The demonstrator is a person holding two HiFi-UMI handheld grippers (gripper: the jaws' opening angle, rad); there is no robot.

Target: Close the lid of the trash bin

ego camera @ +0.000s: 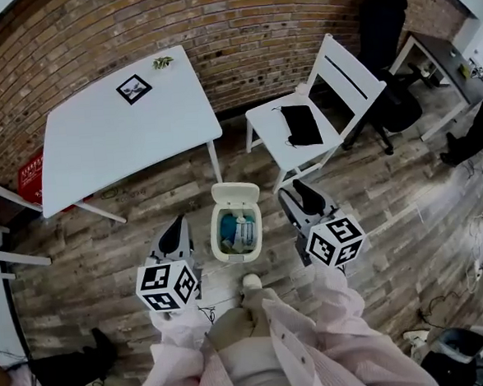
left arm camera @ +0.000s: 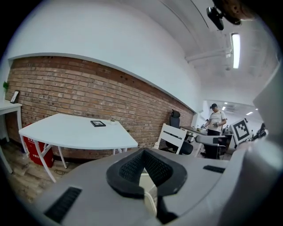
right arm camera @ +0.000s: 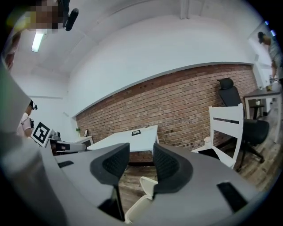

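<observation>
Flanking the trash bin (ego camera: 257,228) on the floor (ego camera: 136,216), its lid (ego camera: 235,194) raised: my left gripper (ego camera: 176,226), jaws pressed together, and my right gripper (ego camera: 301,194), jaws spread, empty. The red sign (ego camera: 31,175) has print too small to read.

Bare floor (ego camera: 145,228) rings the trash bin (ego camera: 236,230); table (ego camera: 114,139) and chair (ego camera: 269,122) (both behind) stand near.

White table (ego camera: 122,130), seen ahead and to the left of the left fingers (ego camera: 176,236); a framed picture (ego camera: 133,88) and a small plant (ego camera: 163,62) are set on its far part. White chair (ego camera: 318,108), placed just beyond the right fingers (ego camera: 308,196), with a black cloth (ego camera: 301,124) laid on its seat. Brick wall (ego camera: 238,23), shown behind both, well past the fingers.
</observation>
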